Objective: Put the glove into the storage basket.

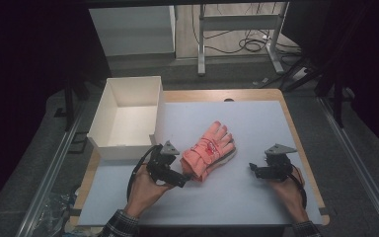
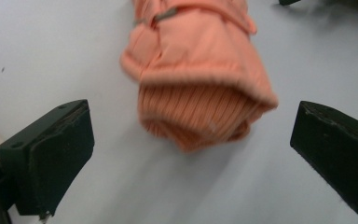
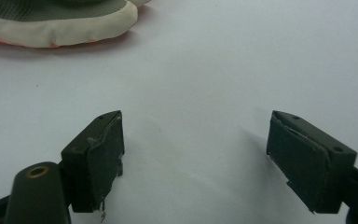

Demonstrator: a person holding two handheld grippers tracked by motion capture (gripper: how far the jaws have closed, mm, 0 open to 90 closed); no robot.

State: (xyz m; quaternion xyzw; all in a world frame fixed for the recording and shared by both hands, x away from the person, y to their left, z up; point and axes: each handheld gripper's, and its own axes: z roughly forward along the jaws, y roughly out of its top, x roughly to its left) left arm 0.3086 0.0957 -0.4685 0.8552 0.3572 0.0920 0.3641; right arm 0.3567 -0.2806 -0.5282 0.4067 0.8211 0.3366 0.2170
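The left gripper has its jaws spread, the glove's cuff just ahead between them; the right gripper is spread over bare table.

You have one pair of orange gloves stacked just beyond your left gripper, and one white box past it.

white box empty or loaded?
Empty: the white box stands open-topped, its bare floor visible; the orange gloves lie outside on the table.
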